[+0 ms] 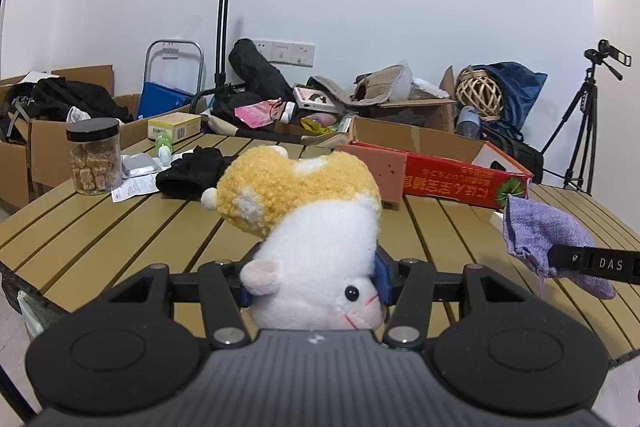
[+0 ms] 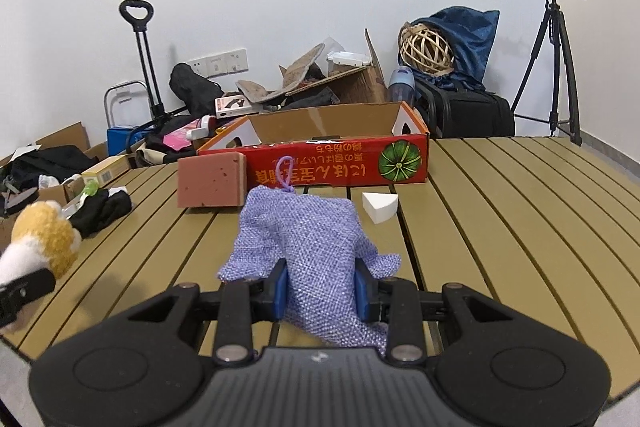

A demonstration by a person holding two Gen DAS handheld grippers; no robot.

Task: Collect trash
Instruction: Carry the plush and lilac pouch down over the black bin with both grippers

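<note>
**Mia:** Slatted tan table (image 2: pixel 500 211) under a white wall, clutter heaped behind it. What's the left gripper (image 1: pixel 314 283) doing?

**Jon:** Its blue pads are pinched on a plush hamster (image 1: pixel 308 211), white belly and yellow back, head toward the camera. The toy is up off the slats, at 6 o'clock in the left wrist view.

**Mia:** And the right gripper (image 2: pixel 320 291)?

**Jon:** Clamped on a purple woven pouch (image 2: pixel 304 243), squeezing its middle. The pouch's purple loop points toward 12 o'clock, at the red carton (image 2: pixel 332 163) with a green pumpkin printed on it. The carton lies on the table, open side up.

**Mia:** Anything near that carton?

**Jon:** A pinkish-brown sponge block (image 2: pixel 212 181) just beside its front at 10 o'clock from the pouch, and a white wedge (image 2: pixel 380 205) at 1 o'clock.

**Mia:** Over on the left side?

**Jon:** From the left wrist view, a black-lidded jar (image 1: pixel 95 157) of brown chunks at 9 o'clock, a black cloth (image 1: pixel 192 173) beside it, with papers between them. A tripod (image 2: pixel 556 67) stands at 2 o'clock.
</note>
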